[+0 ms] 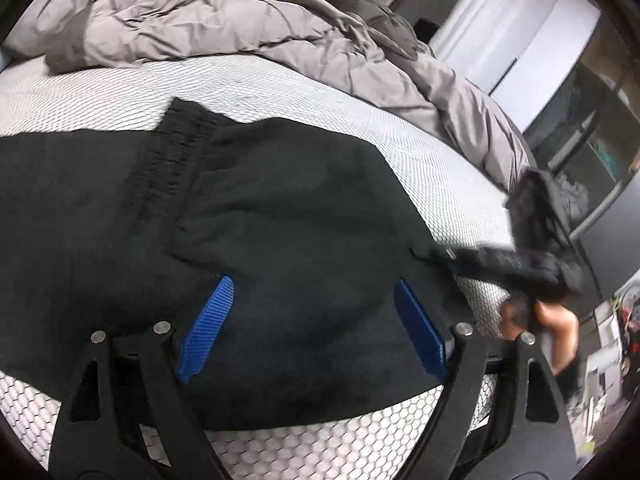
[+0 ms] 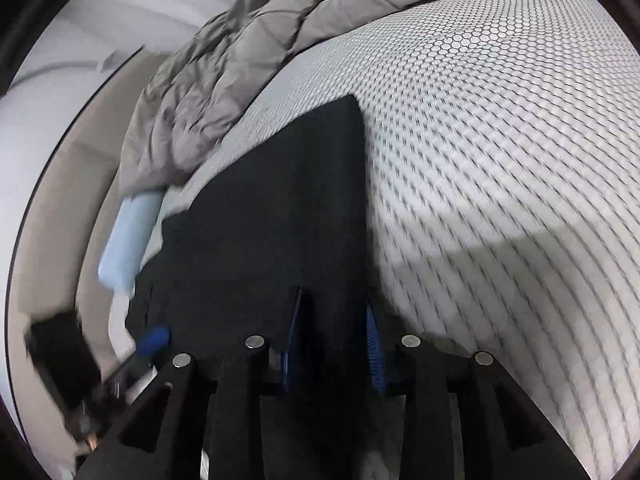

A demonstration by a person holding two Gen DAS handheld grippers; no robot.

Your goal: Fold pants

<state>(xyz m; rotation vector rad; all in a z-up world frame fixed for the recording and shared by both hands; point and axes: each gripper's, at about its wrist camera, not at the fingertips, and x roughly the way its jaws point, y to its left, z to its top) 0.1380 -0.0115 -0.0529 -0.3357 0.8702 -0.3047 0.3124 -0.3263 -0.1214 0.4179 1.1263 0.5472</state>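
Observation:
Black pants (image 1: 280,208) lie spread on a white honeycomb-patterned mattress (image 1: 420,152), their gathered waistband (image 1: 180,140) folded across the middle. My left gripper (image 1: 313,283) hovers open over the near part of the cloth, blue pads wide apart and nothing between them. My right gripper (image 1: 424,254), blurred, reaches in from the right to the pants' edge, a hand (image 1: 560,328) behind it. In the right wrist view the pants (image 2: 272,208) run away in a long strip, and the right gripper (image 2: 334,312) has its blue pads close together with the strip's near edge filling the gap.
A crumpled grey duvet (image 1: 208,16) is heaped along the far side of the bed. A light blue pillow (image 2: 128,232) lies at the mattress edge. White doors (image 1: 512,40) and a dark shelf unit (image 1: 592,152) stand beyond the bed on the right.

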